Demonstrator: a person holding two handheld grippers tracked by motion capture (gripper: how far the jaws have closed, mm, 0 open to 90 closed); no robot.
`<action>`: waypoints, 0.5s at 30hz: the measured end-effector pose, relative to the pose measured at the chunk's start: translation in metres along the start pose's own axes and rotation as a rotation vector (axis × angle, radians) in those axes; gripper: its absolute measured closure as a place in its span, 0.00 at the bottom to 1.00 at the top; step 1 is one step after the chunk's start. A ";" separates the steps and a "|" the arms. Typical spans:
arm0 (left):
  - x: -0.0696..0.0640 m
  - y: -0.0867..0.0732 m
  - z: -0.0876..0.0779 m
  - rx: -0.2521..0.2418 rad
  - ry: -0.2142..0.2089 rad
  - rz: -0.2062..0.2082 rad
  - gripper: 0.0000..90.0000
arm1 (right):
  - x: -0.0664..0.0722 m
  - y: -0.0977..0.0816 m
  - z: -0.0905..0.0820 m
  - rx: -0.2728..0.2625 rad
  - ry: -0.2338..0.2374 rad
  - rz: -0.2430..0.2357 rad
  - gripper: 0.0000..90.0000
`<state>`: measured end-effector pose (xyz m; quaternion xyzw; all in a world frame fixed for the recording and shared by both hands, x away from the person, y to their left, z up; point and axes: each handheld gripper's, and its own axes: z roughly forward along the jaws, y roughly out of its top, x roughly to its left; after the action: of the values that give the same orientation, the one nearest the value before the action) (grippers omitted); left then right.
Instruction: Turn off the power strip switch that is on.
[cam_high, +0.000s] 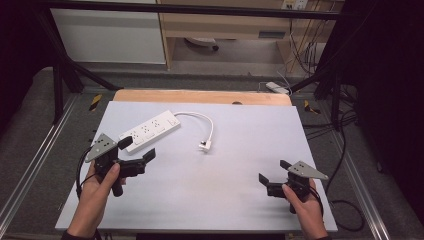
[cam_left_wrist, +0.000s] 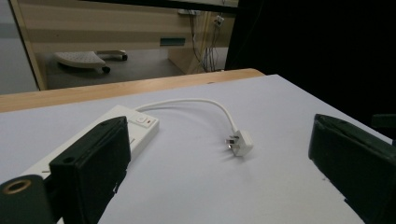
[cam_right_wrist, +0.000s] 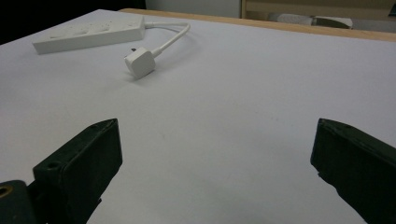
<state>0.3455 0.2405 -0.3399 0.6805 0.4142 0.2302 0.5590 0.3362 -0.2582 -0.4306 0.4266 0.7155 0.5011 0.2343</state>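
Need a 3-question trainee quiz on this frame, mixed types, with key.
1. True or false: the left gripper is shut on the white power strip.
2. Which end of the strip's cable lies loose on the table: A plug, B lamp, C charger?
3. Fill in: the right gripper has its jaws ____.

Key: 1 false, its jaws are spread beside the strip. 2 A. 3 open.

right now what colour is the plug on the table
White, like its cable; the plug shows best in the right gripper view.
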 end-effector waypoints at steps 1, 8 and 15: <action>0.000 0.002 0.000 0.000 0.008 0.000 0.07 | 0.000 0.000 0.000 0.000 -0.001 -0.002 0.03; 0.003 0.011 0.002 -0.006 0.005 0.006 0.06 | 0.001 0.000 0.000 0.002 0.003 -0.002 0.02; 0.007 0.019 0.003 -0.017 0.005 0.010 0.06 | 0.001 0.000 0.001 0.006 0.006 -0.008 0.02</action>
<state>0.3570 0.2440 -0.3236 0.6772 0.4100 0.2381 0.5626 0.3359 -0.2569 -0.4309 0.4230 0.7192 0.4996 0.2328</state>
